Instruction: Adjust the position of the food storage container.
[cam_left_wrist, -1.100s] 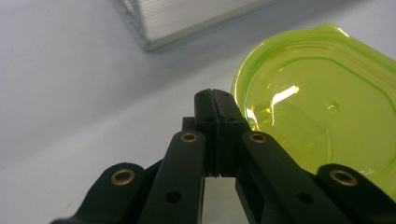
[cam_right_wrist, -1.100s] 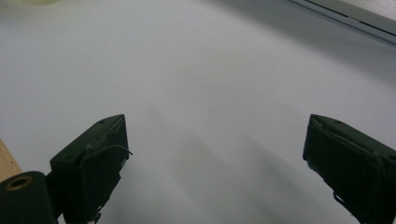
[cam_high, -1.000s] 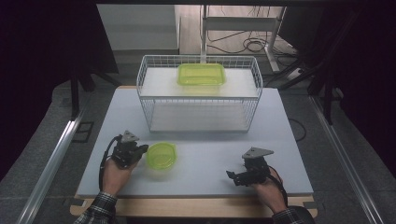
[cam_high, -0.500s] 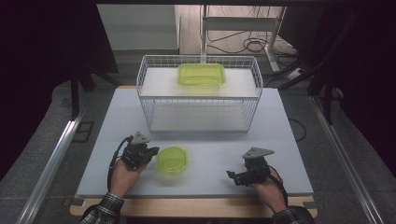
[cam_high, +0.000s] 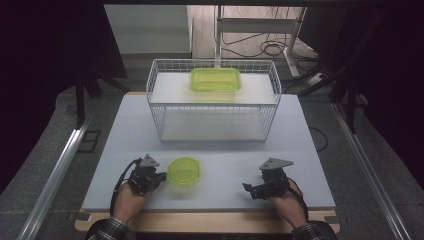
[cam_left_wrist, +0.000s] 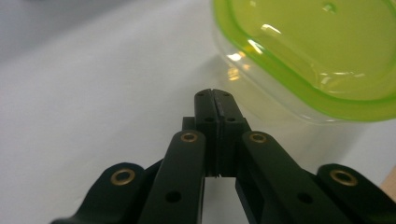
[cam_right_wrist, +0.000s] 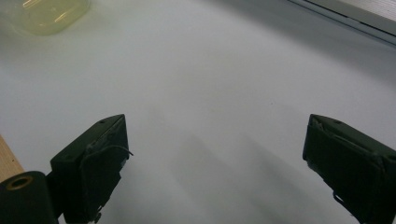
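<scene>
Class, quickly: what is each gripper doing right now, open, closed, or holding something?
Left gripper: closed, holding nothing, beside the round green-lidded container.
Right gripper: open, empty.

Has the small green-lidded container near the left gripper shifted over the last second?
Yes. The small container slid right along the table, from below the wire basket's left corner toward its middle.

small container (cam_high: 184, 171) pushed right, left gripper (cam_high: 159, 176) following
</scene>
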